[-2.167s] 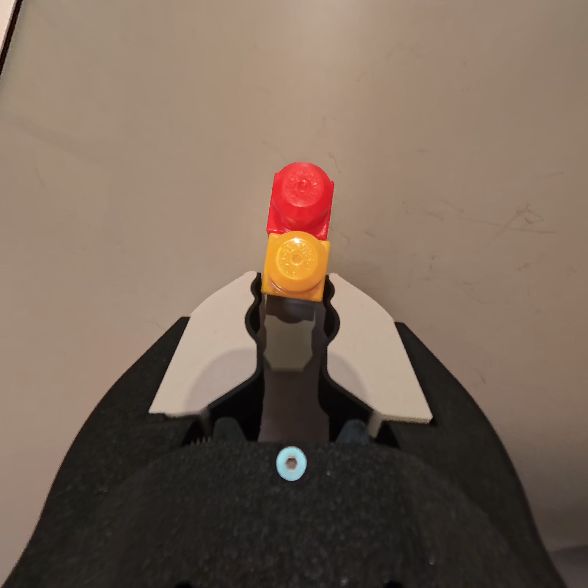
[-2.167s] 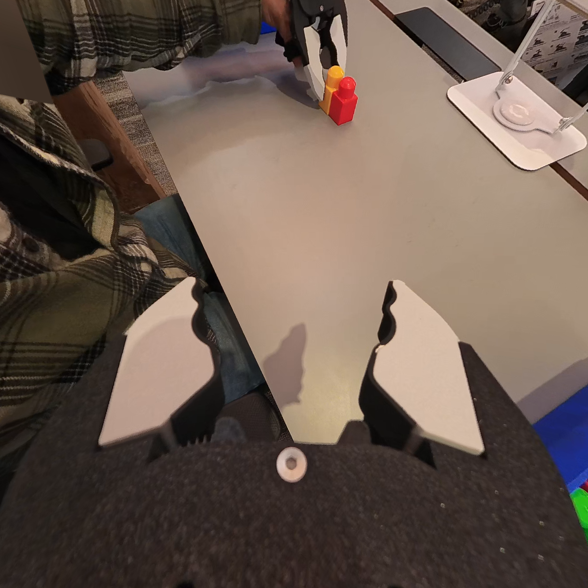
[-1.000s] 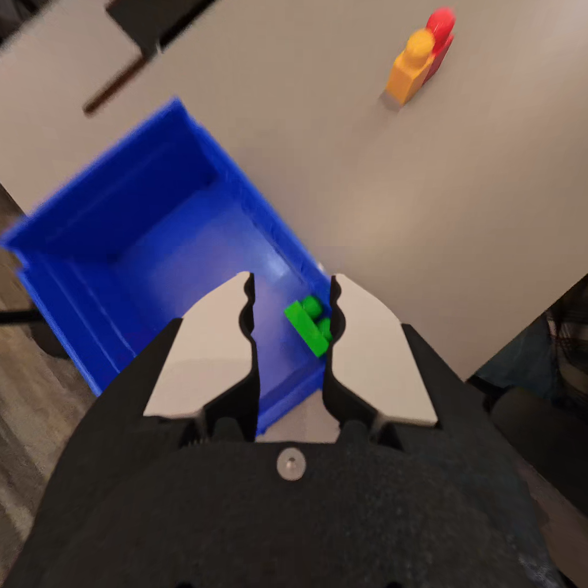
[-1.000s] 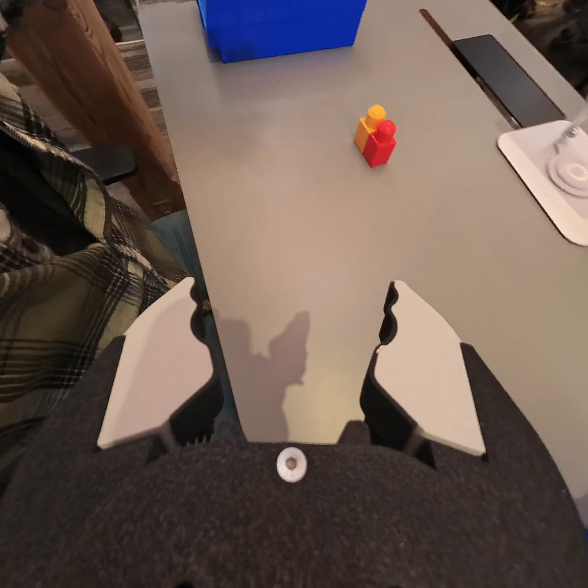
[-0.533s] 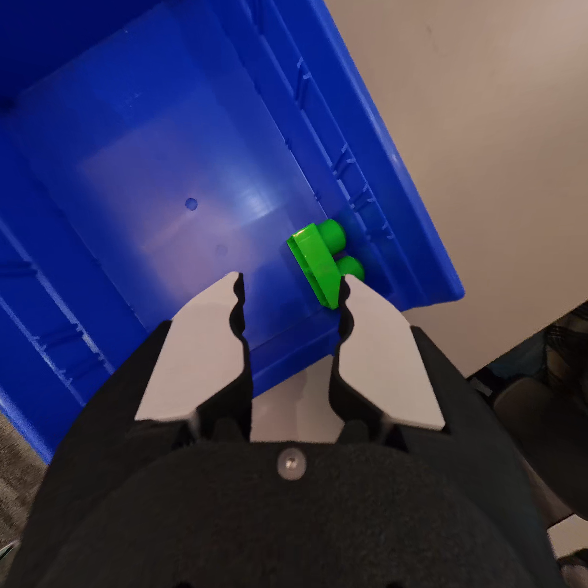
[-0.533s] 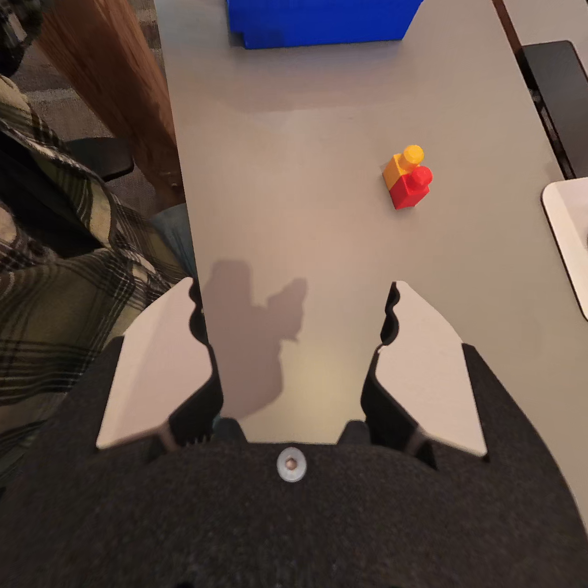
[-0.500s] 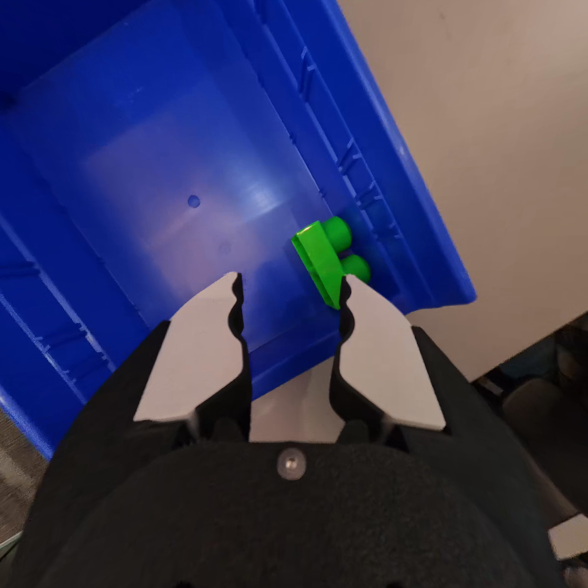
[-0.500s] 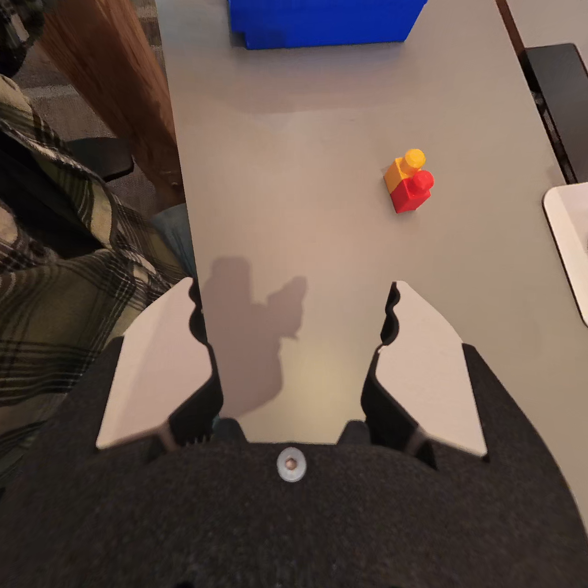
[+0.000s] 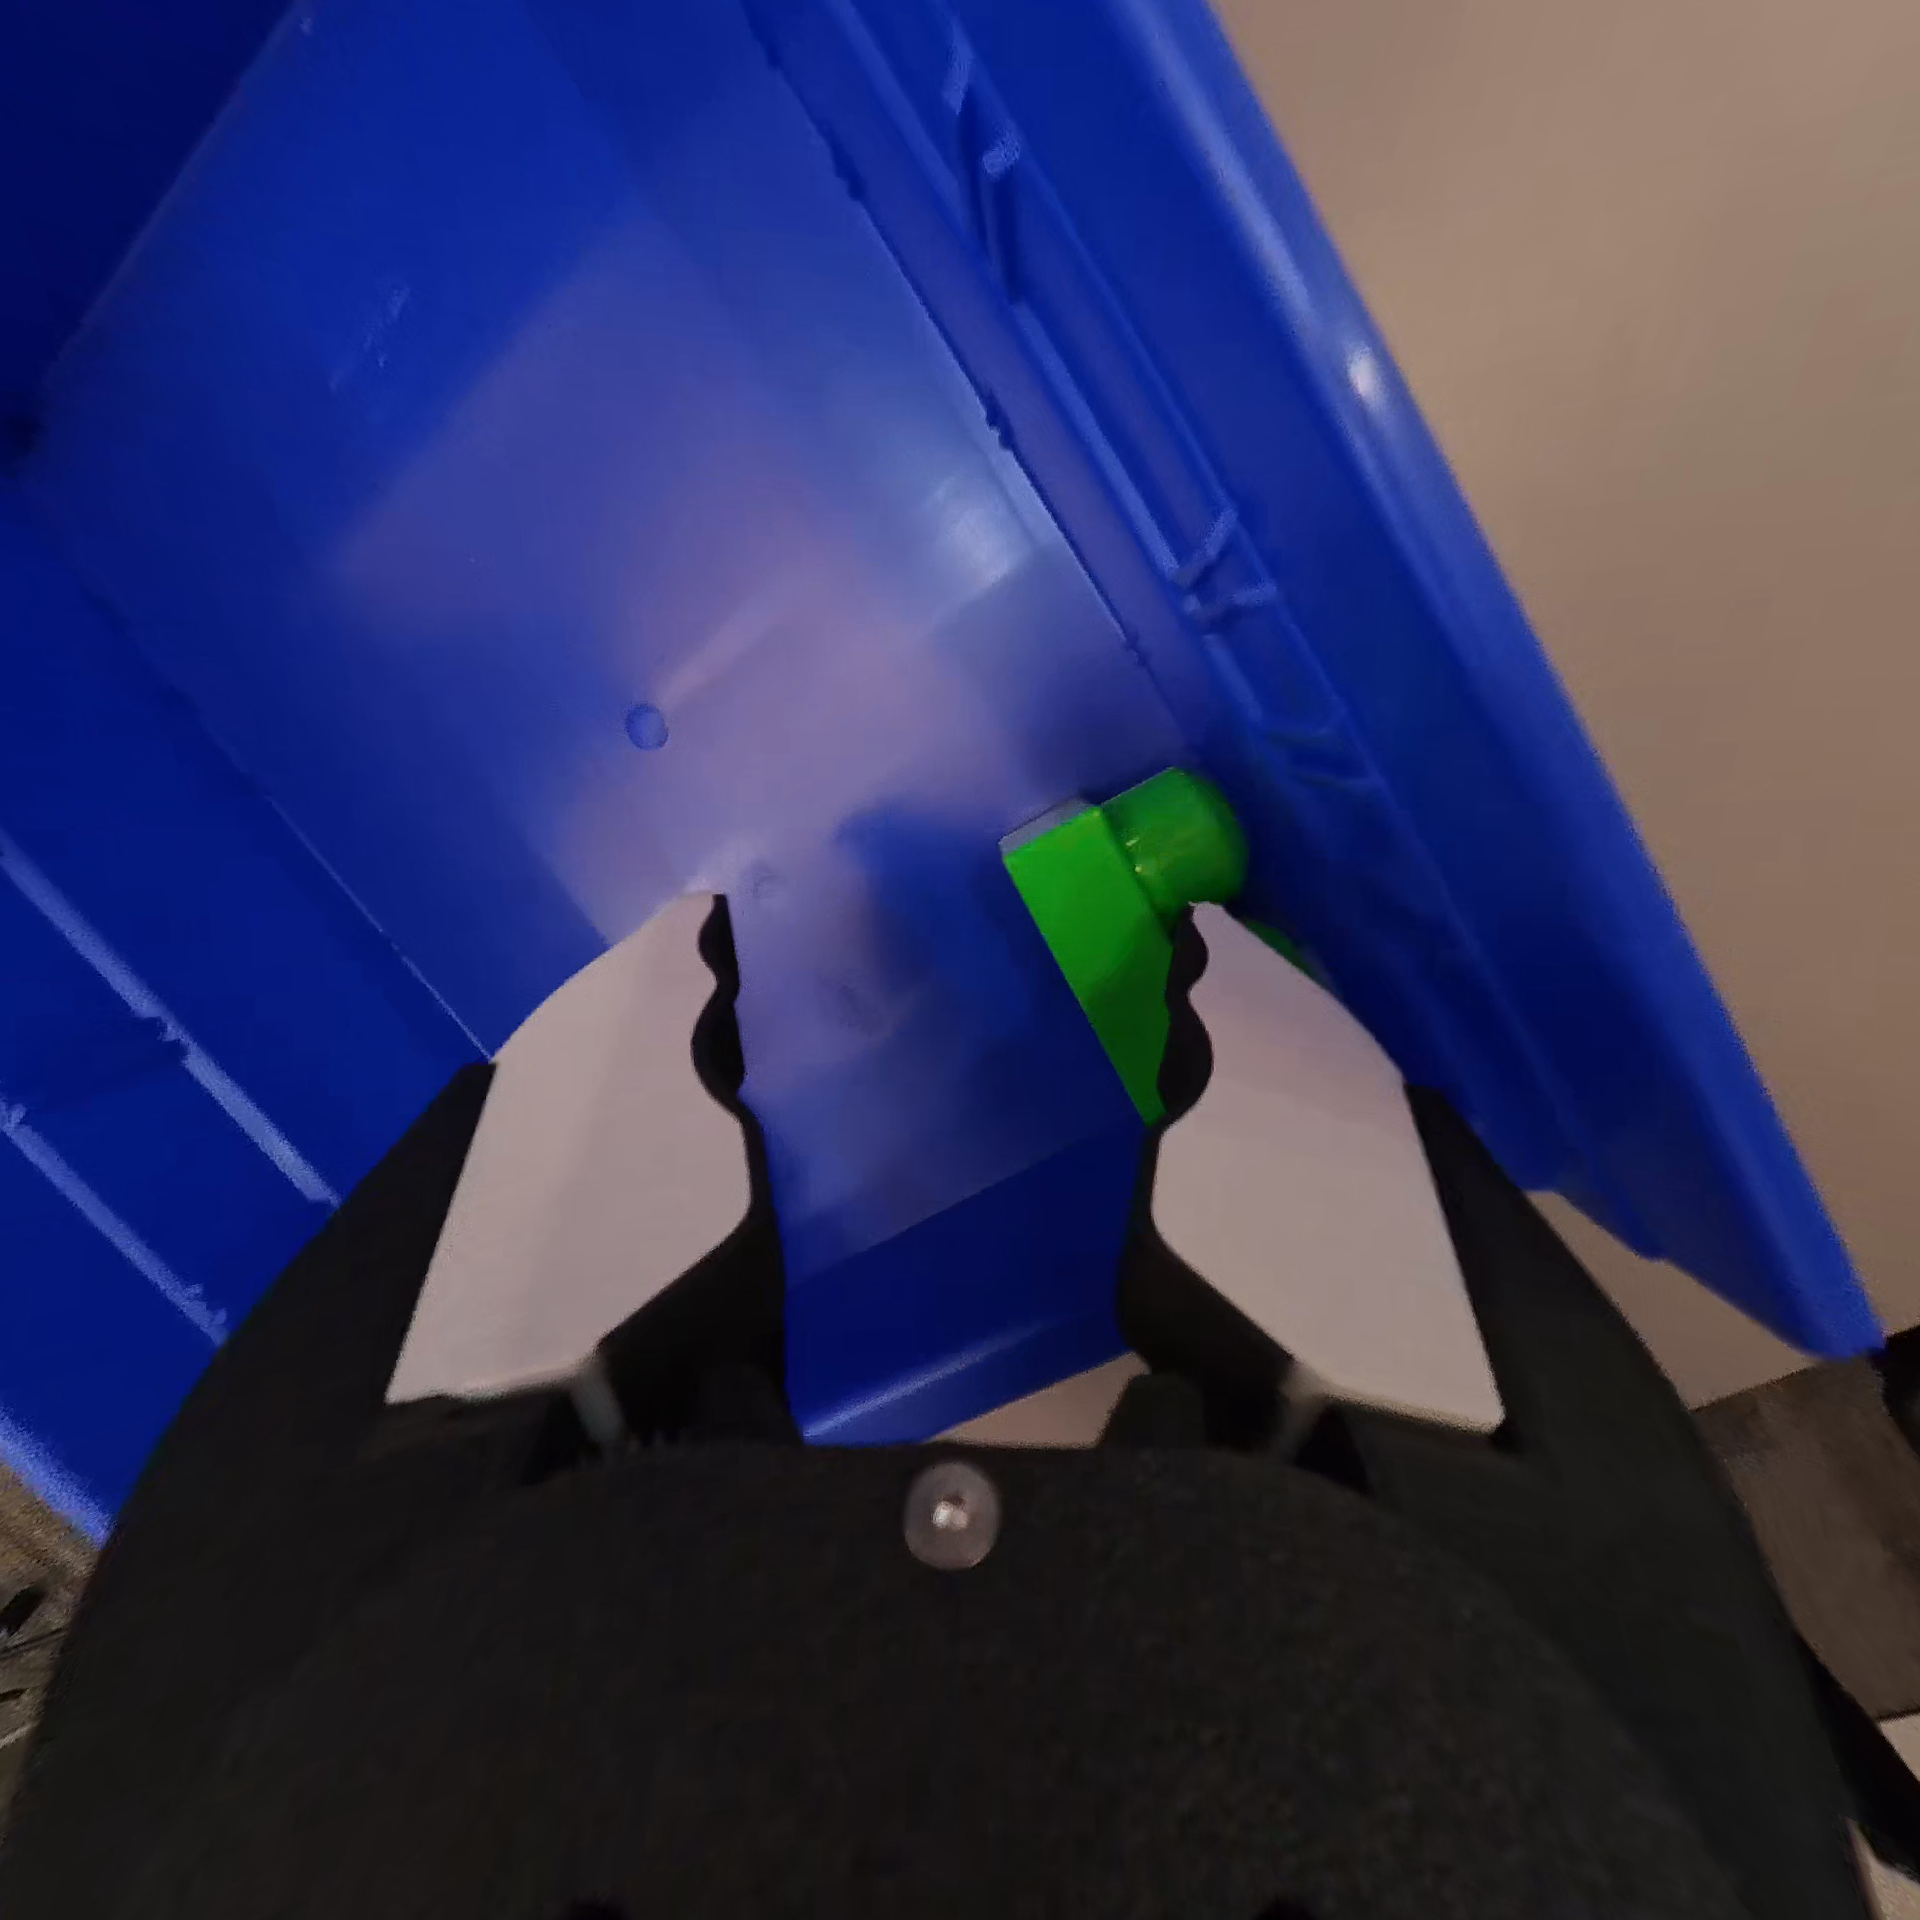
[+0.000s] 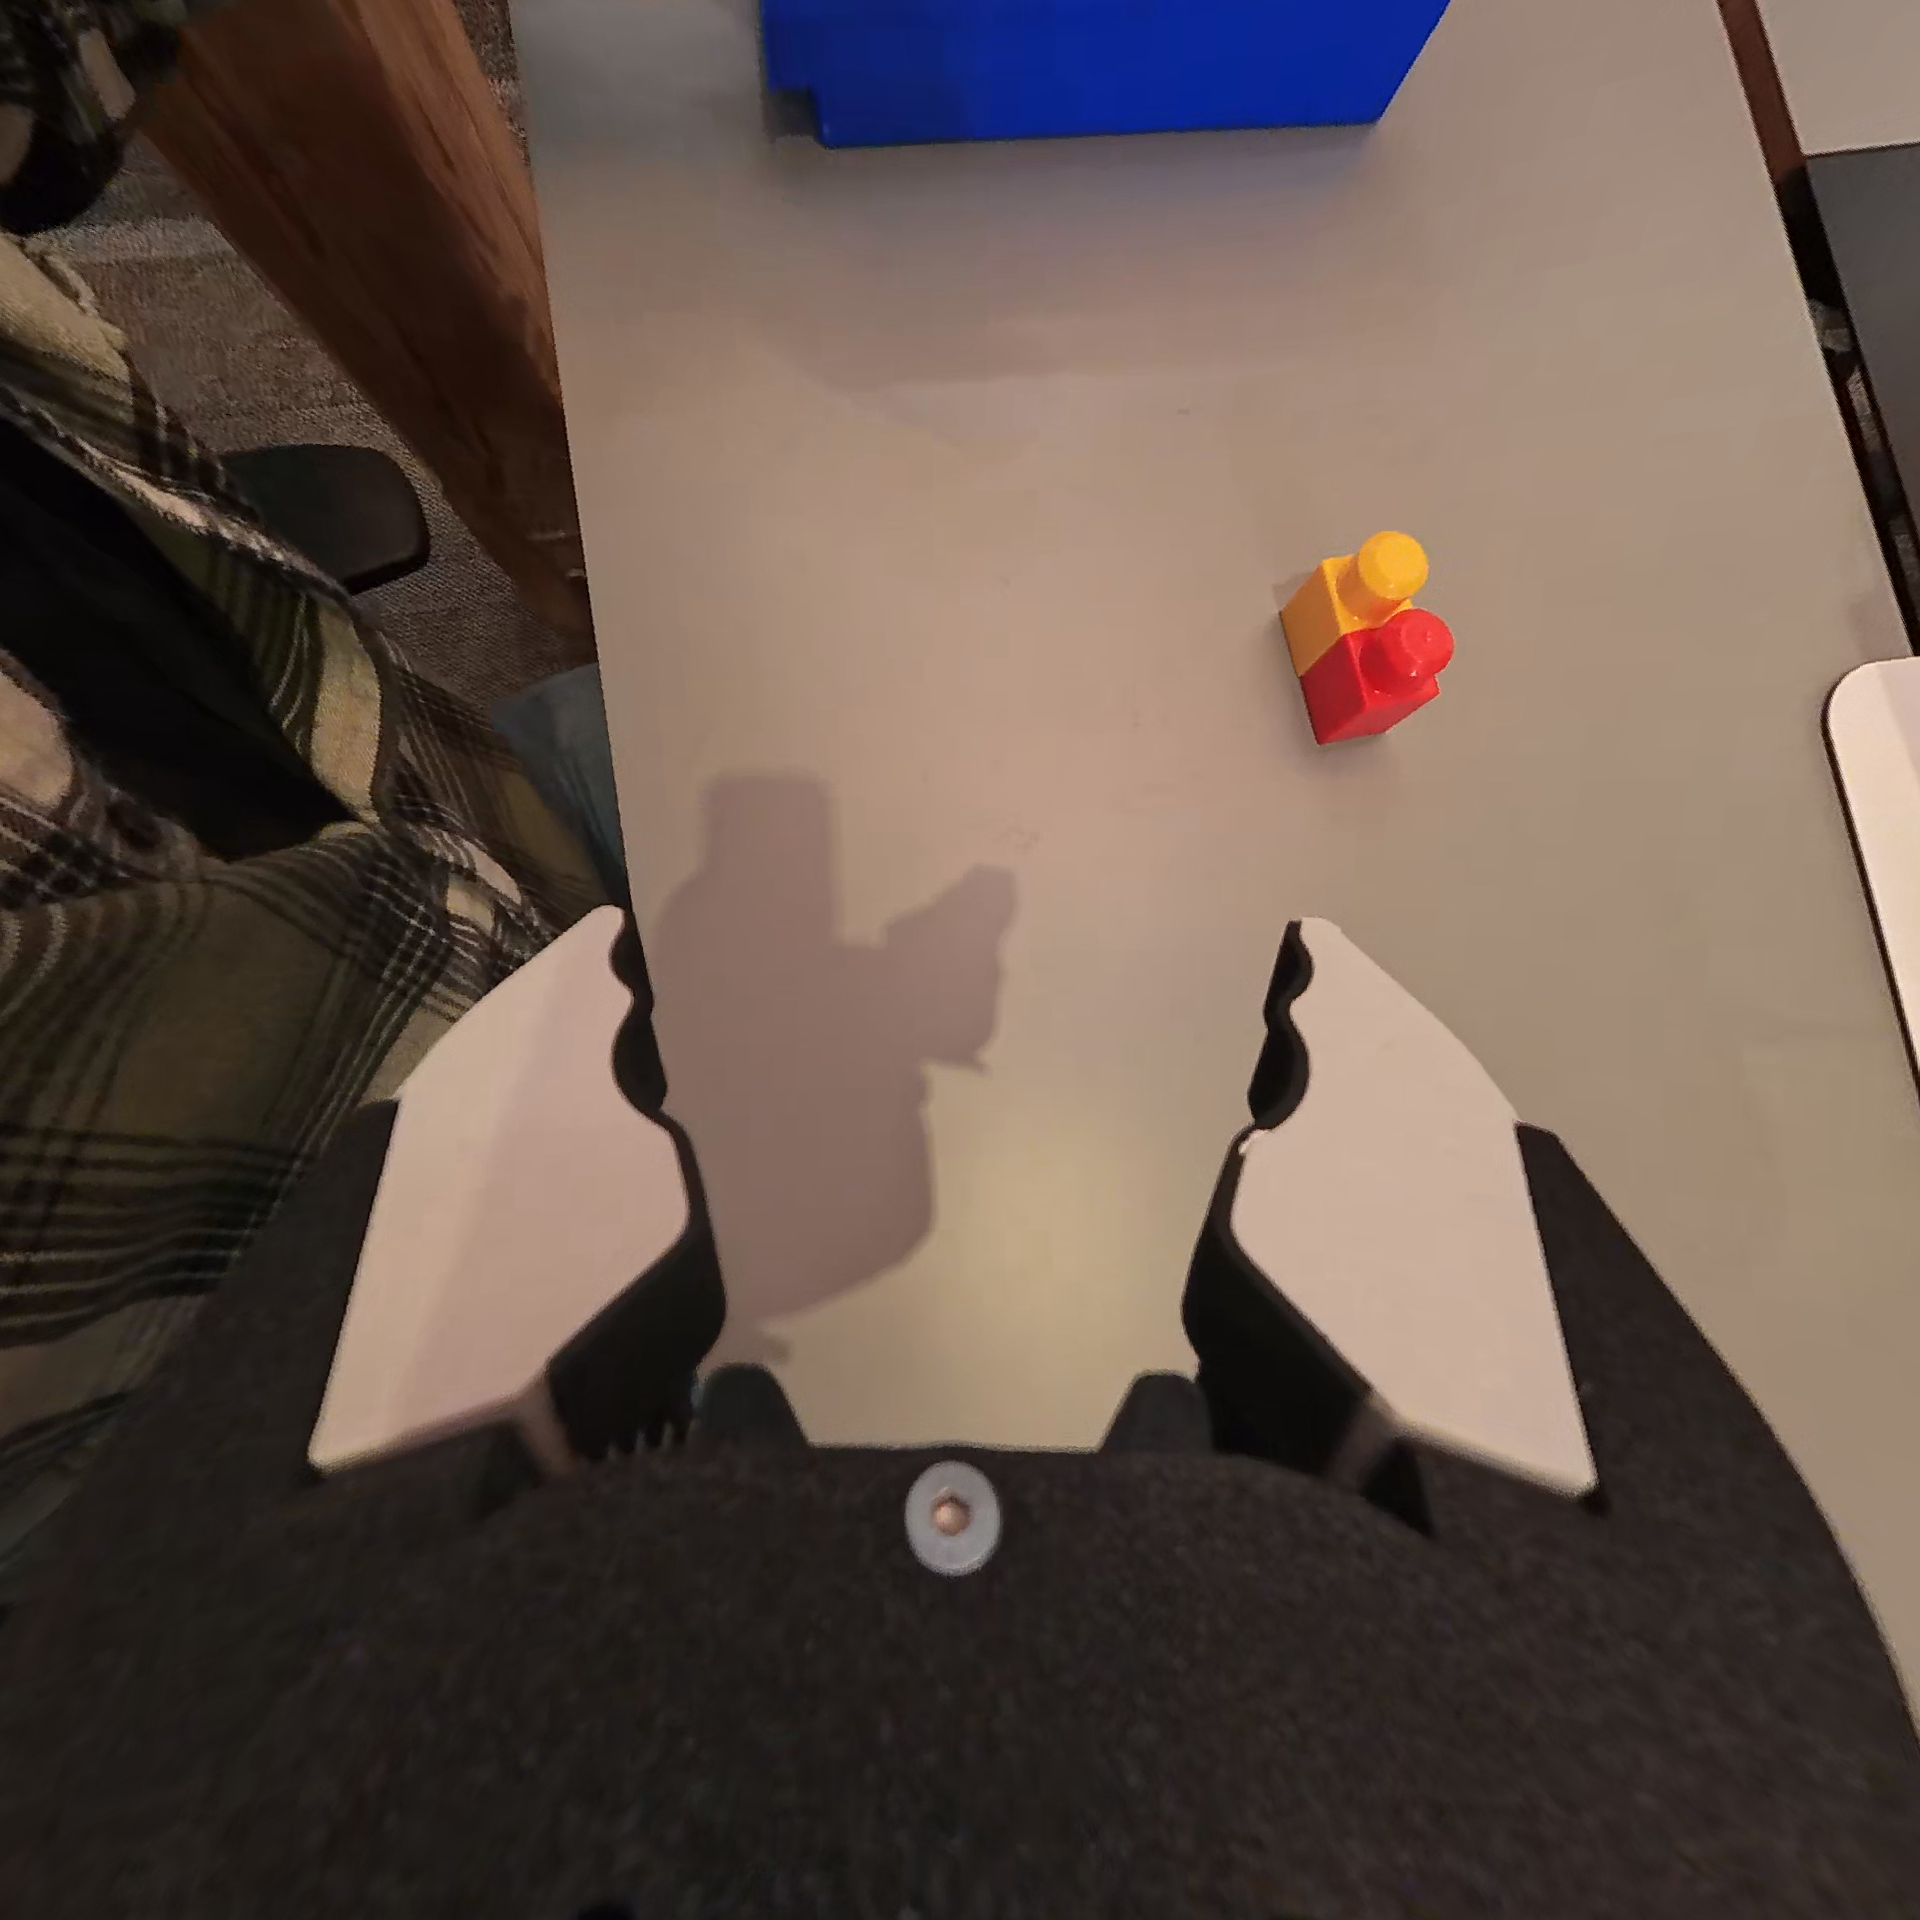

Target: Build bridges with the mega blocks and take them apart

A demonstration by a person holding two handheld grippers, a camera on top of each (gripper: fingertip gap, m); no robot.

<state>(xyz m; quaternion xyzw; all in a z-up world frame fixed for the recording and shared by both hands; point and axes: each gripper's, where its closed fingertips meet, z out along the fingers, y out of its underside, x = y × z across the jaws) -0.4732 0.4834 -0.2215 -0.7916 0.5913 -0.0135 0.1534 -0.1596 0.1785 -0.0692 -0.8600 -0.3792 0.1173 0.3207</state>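
A green mega block (image 9: pixel 1107 935) lies on its side inside the blue bin (image 9: pixel 582 499), its studs against the bin's right wall. My left gripper (image 9: pixel 951 925) is open inside the bin; its right finger (image 9: pixel 1278 1122) touches or overlaps the green block, and part of the block is hidden behind it. In the right wrist view an orange block (image 10: pixel 1345 592) and a red block (image 10: pixel 1371 675) stand side by side on the grey table (image 10: pixel 935 520). My right gripper (image 10: pixel 956 935) is open and empty above the table, nearer than the two blocks and to their left.
The blue bin (image 10: pixel 1091 62) stands at the table's far end in the right wrist view. A white pad (image 10: pixel 1881 790) lies at the right edge. A person's plaid sleeve (image 10: pixel 208 831) and a wooden panel (image 10: pixel 364 260) are left of the table edge. Tip to tip, the grippers are about 45 cm apart.
My left gripper has dropped deeper into the bin and closed in on the green block. My right gripper has shifted a little; the orange and red blocks appear nearer and lower in its view.
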